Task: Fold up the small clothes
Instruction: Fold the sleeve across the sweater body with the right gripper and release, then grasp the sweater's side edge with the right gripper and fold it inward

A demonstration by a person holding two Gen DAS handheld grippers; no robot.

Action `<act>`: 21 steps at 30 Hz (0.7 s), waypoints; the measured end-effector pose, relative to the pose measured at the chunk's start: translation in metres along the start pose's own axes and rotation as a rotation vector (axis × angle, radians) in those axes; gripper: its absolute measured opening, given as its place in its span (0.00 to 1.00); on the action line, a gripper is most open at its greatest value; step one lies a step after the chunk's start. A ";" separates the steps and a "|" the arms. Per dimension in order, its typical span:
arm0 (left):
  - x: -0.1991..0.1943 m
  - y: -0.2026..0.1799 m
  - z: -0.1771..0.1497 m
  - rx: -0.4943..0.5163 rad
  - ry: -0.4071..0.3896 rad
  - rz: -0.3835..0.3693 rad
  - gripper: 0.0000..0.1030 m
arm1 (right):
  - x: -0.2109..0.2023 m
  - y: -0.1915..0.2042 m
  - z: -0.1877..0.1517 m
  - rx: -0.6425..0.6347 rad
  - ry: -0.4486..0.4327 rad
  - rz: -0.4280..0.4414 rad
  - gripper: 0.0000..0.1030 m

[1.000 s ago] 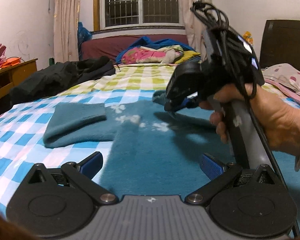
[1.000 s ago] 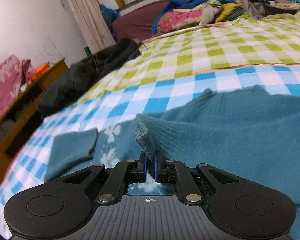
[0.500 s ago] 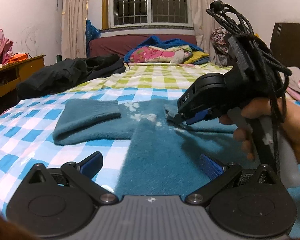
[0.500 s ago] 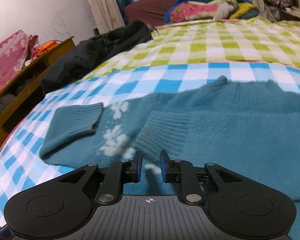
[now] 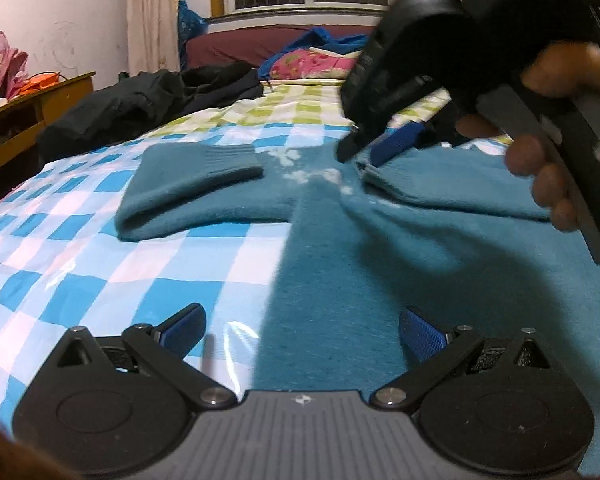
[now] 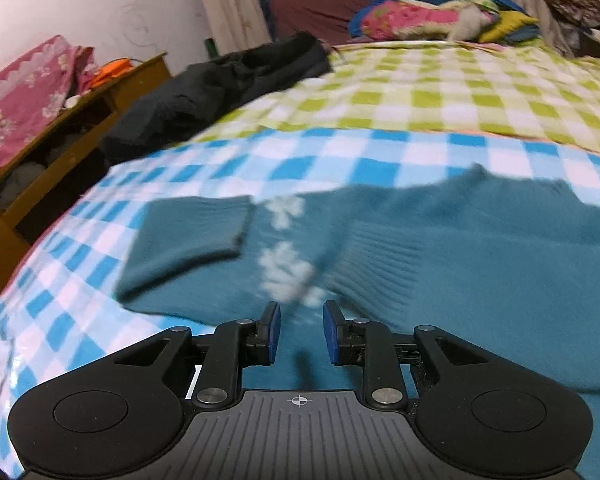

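A small teal sweater (image 5: 340, 248) with white flower marks lies flat on the blue checked bedsheet (image 5: 100, 264). Its left sleeve (image 5: 188, 184) is folded in on the body; its right sleeve (image 6: 440, 264) lies folded across the chest. My left gripper (image 5: 302, 330) is open and empty, low over the sweater's left hem edge. My right gripper (image 6: 300, 332) is open and empty, just above the right sleeve's ribbed cuff (image 6: 380, 264). It also shows in the left wrist view (image 5: 380, 144), held in a hand above the cuff.
A black jacket (image 5: 140, 104) lies at the far left of the bed. A pile of coloured bedding (image 6: 428, 16) sits by the headboard. A wooden cabinet (image 6: 60, 140) stands left of the bed. The green checked sheet (image 6: 440, 96) lies beyond.
My right gripper has opened and let go of the right sleeve cuff, which now lies on the sweater's chest. My left gripper has dropped lower and stays open.
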State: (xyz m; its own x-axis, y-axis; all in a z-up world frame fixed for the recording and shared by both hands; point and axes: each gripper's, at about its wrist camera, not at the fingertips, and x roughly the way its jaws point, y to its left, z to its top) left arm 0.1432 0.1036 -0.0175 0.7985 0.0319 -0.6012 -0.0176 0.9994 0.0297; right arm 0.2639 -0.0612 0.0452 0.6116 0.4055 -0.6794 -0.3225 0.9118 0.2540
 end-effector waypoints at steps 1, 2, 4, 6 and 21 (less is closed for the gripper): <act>0.002 0.001 -0.001 0.007 0.007 0.012 1.00 | 0.002 0.007 0.003 -0.009 0.001 0.010 0.24; 0.004 0.001 -0.002 0.013 0.015 0.019 1.00 | 0.005 0.015 0.006 -0.018 0.002 0.020 0.24; 0.007 0.004 -0.004 0.003 0.026 0.013 1.00 | 0.013 0.027 0.010 -0.023 0.013 0.048 0.25; 0.007 0.007 -0.003 -0.007 0.028 0.003 1.00 | 0.023 0.036 0.013 -0.008 0.030 0.080 0.25; 0.002 0.033 0.001 -0.112 -0.006 0.008 1.00 | 0.099 0.038 0.027 0.207 0.100 0.204 0.39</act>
State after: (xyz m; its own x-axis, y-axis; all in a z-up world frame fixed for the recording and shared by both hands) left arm 0.1454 0.1364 -0.0168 0.8018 0.0401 -0.5963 -0.0909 0.9943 -0.0553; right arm 0.3312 0.0155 0.0065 0.4716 0.5826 -0.6619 -0.2710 0.8101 0.5199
